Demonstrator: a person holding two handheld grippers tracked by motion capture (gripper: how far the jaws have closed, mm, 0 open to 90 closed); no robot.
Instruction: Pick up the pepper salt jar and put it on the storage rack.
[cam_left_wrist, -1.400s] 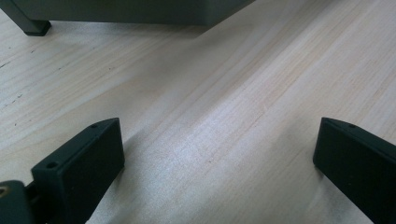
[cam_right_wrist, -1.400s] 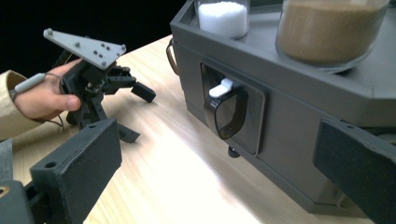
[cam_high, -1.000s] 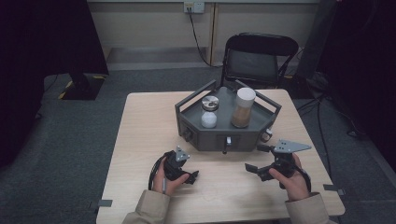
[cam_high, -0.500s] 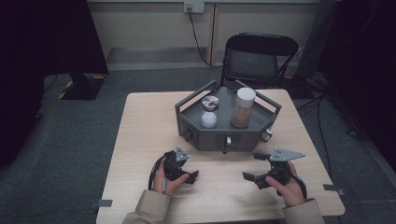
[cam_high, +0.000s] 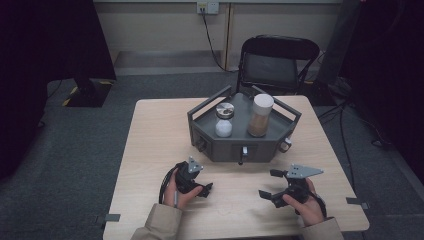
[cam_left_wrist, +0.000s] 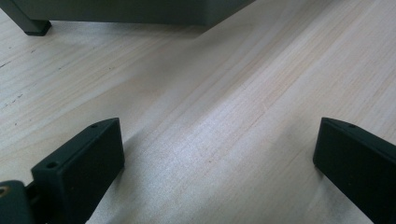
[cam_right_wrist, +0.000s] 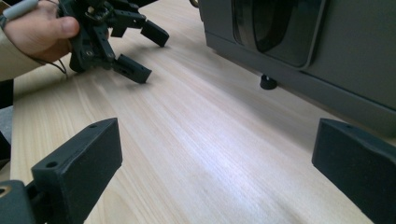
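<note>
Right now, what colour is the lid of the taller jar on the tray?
White; the taller jar holds brown contents. It shows best in the high view.

In the left gripper view the grey tray (cam_left_wrist: 126, 11) is cut off by the top edge, leaving its underside and one foot. In the right gripper view its wall (cam_right_wrist: 327, 42) runs off the top and right. From the high view, the contents of the two jars (cam_high: 224, 120) and the small fittings on the tray's front are too small to tell.
</note>
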